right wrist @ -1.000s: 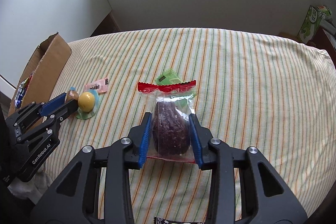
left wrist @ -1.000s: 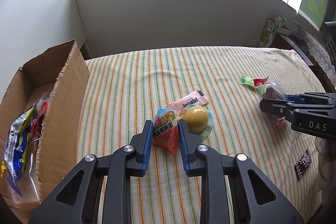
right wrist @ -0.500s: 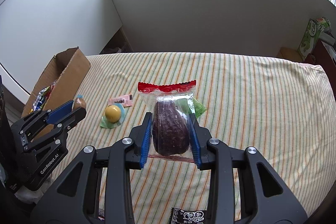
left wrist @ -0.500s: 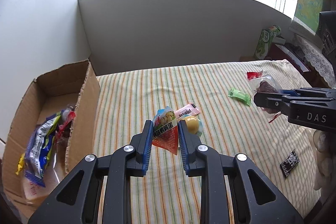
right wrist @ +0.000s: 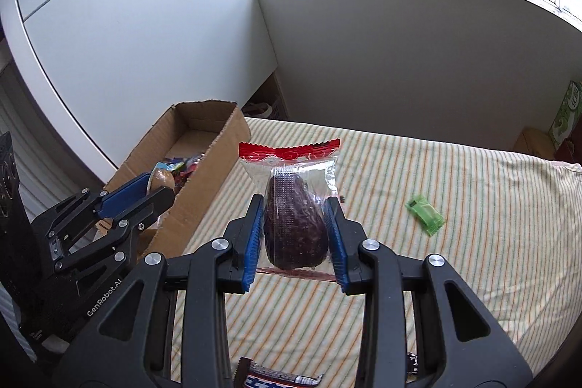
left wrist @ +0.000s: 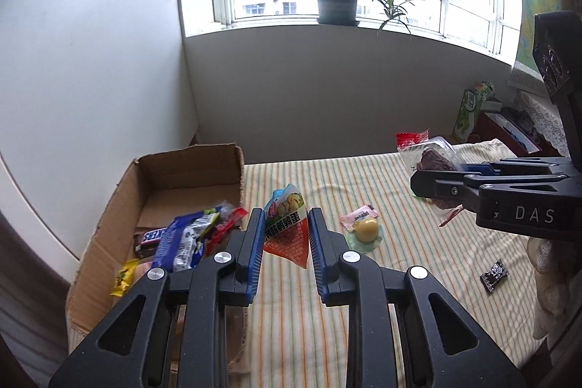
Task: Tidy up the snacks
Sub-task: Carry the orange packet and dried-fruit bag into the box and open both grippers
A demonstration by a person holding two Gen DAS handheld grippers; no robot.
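**A:** Snacks are in both your claws: the left gripper (left wrist: 285,235) is clamped on the quail-egg packet (left wrist: 286,230), and the right gripper (right wrist: 294,231) is clamped on the clear bag with the dark brown snack (right wrist: 293,224). Both packets hang clear of the striped bed cover (right wrist: 454,206).

**B:** So which step are you in?

**A:** The carry, I'd judge. The cardboard box (left wrist: 189,170) sits at the left end of the bed with a pile of wrappers in it, and your left claw is just beside its right wall, not yet over the opening. Your right claw is further off, over the cloth.

**B:** What does the next move call for?

**A:** Swing the left claw over the box wall, then let the packet go above the pile. Bring the right one after it, so the 2 tools don't crowd each other at the opening.

**B:** And afterwards?

**A:** Plenty is left on the cover: the yellow ball candy (left wrist: 365,231) with the pink packet (left wrist: 359,215) touching it, the black sachet (left wrist: 493,276), and the green packet (right wrist: 425,214).
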